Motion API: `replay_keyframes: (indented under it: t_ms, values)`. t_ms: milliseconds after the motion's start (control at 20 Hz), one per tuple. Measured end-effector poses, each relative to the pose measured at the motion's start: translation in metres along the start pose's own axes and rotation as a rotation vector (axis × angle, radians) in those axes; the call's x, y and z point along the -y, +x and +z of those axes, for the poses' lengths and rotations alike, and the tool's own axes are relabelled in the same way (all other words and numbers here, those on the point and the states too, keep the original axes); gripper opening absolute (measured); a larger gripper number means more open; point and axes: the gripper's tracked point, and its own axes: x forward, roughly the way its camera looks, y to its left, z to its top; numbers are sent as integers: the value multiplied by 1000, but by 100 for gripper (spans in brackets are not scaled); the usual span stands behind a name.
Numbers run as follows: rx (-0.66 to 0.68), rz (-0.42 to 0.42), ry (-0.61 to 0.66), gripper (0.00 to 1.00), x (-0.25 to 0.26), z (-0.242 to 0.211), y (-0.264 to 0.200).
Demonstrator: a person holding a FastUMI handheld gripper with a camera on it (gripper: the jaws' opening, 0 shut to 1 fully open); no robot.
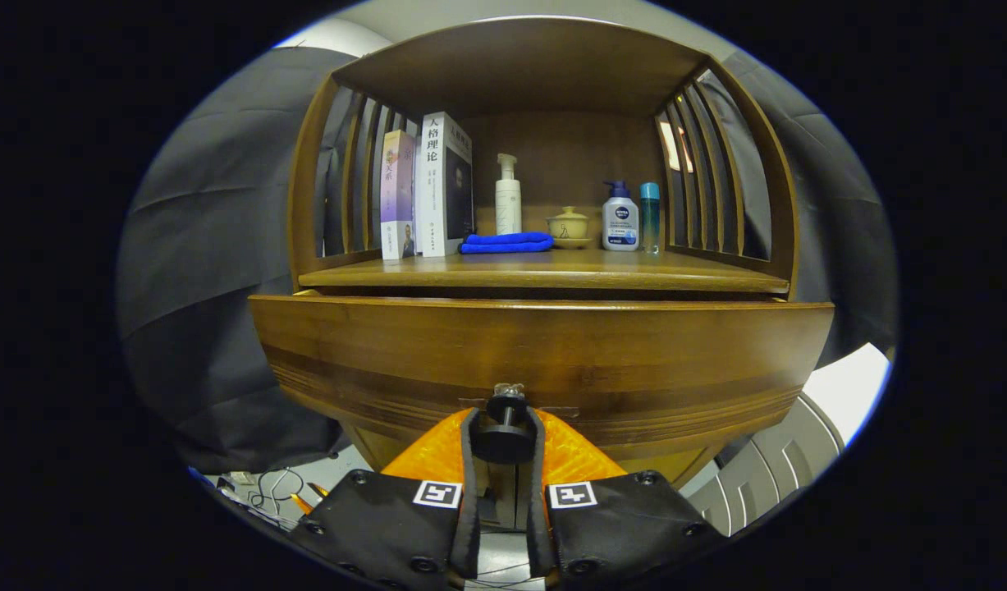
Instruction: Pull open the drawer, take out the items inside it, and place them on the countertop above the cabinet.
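A dark wooden cabinet stands straight ahead, and its drawer front (544,353) stands out a little from the countertop (544,275) above it. My gripper (503,431) is shut on the drawer's black round knob (504,439), one finger pressing on each side of it. The inside of the drawer is hidden behind its front panel. On the countertop stand two upright books (429,193), a folded blue cloth (505,243), a white pump bottle (508,197), a small lidded ceramic cup (568,226), a white and blue pump bottle (620,217) and a slim teal bottle (650,215).
Slatted wooden sides (700,176) and a top board close in the countertop's shelf space. Black cloth (208,271) hangs to the left and right of the cabinet. Cables (273,484) lie on the floor at the lower left, and a grey patterned mat (782,464) at the lower right.
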Motion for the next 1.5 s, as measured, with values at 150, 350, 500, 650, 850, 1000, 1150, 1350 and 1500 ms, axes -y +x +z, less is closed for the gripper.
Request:
replay_keyframes:
  t_ms: [150, 350, 500, 650, 850, 1000, 1150, 1350, 1500]
  values:
    - [-2, 9, 2, 25, -2, -3, -11]
    - [-2, 18, 0, 25, -5, -8, -30]
    - [-1, 24, -2, 25, -7, -14, -44]
    - [5, 27, -14, 25, -8, -18, -53]
    - [5, 25, -15, 25, -10, -22, -63]
    - [8, 25, -23, 25, -13, -26, -73]
    - [18, 30, -33, 25, -17, -30, -83]
    - [17, 39, -22, 25, -21, -34, -96]
    - [22, 40, -25, 25, -24, -39, -101]
